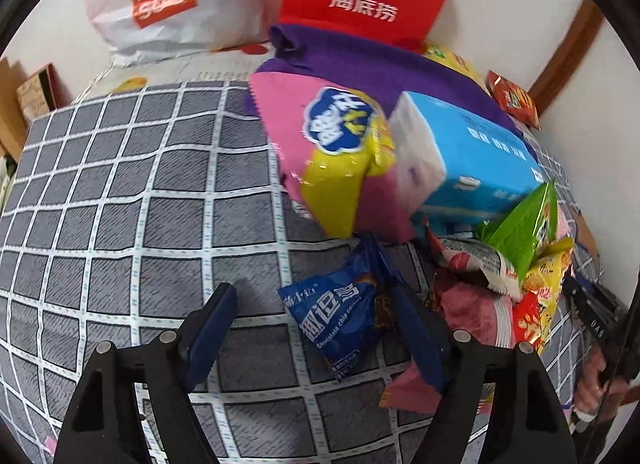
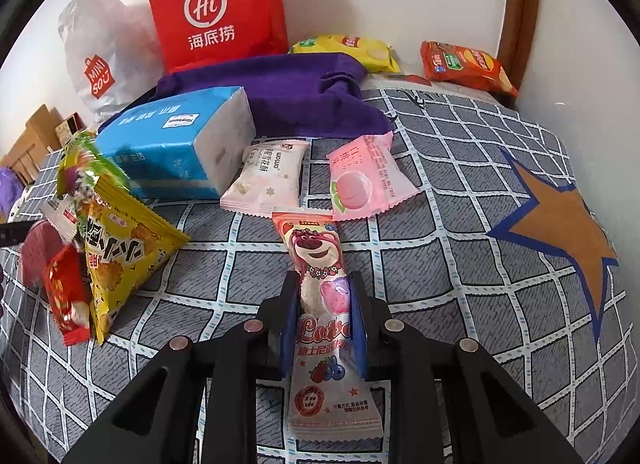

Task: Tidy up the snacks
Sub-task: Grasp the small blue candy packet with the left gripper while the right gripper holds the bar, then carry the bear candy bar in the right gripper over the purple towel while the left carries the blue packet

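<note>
My right gripper [image 2: 324,296] is shut on a long pink Lotso bear snack packet [image 2: 320,260], which points away over the checked bedsheet. Beyond it lie a pale pink packet [image 2: 268,176] and a peach packet [image 2: 364,180]. My left gripper [image 1: 316,304] is open around a blue chocolate chip cookie packet [image 1: 336,316] that lies on the sheet between the fingers. A pink and yellow snack bag [image 1: 336,156] leans beyond it. A heap of packets [image 1: 516,260] lies to the right; the same heap shows at the left of the right wrist view [image 2: 108,248].
A blue tissue pack [image 2: 176,140] sits on a purple cloth [image 2: 296,96]. A red Haidilao paper bag [image 2: 216,8] and a white Miniso bag [image 2: 100,56] stand against the wall. Yellow [image 2: 348,48] and orange [image 2: 464,64] chip bags lie by the wooden headboard [image 2: 520,16].
</note>
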